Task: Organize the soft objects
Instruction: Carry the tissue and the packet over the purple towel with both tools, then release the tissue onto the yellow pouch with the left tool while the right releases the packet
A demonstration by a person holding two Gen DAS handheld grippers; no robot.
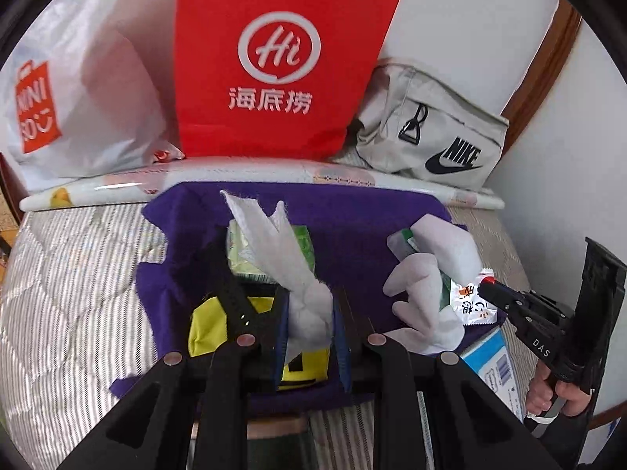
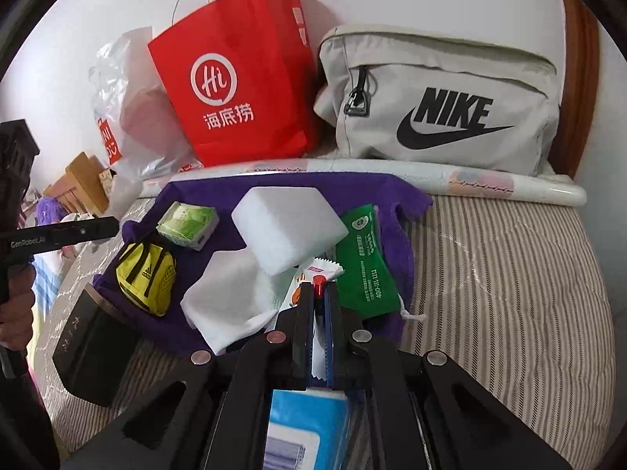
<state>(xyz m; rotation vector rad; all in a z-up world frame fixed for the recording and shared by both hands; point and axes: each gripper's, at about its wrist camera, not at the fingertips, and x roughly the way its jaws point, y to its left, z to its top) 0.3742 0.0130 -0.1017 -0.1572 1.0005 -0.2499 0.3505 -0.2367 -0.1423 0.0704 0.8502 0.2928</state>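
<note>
Soft things lie gathered on the purple cloth [image 2: 376, 188] spread on the bed [image 2: 509, 274], toward its far edge by the wall. On it: white foam block [image 2: 290, 227], green tissue pack [image 2: 188, 223], yellow pouch [image 2: 147, 274], green sachet [image 2: 366, 266], white cloth [image 2: 231, 297].

Left hand-held gripper [image 1: 309, 313]: closed on a white tissue [image 1: 274, 243], lifted above the tissue pack. Right hand-held gripper [image 2: 320, 297]: clamped on a small printed wrapper [image 2: 313, 270], beside the foam block.

Judgement: early to middle. Items are collected but loose and overlapping; nothing looks stacked or sorted yet, and both held pieces still need placing.

Around: rolled patterned sheet [image 2: 470, 180] along the cloth's far edge; behind it red paper bag [image 2: 235, 90], grey Nike bag [image 2: 450, 117], white plastic bag [image 1: 78, 98]. A blue-and-white packet [image 2: 305, 423] lies at the near edge under the right gripper; a dark box [image 2: 94, 352] sits near the left edge. The crowded cloth leaves little free room.
</note>
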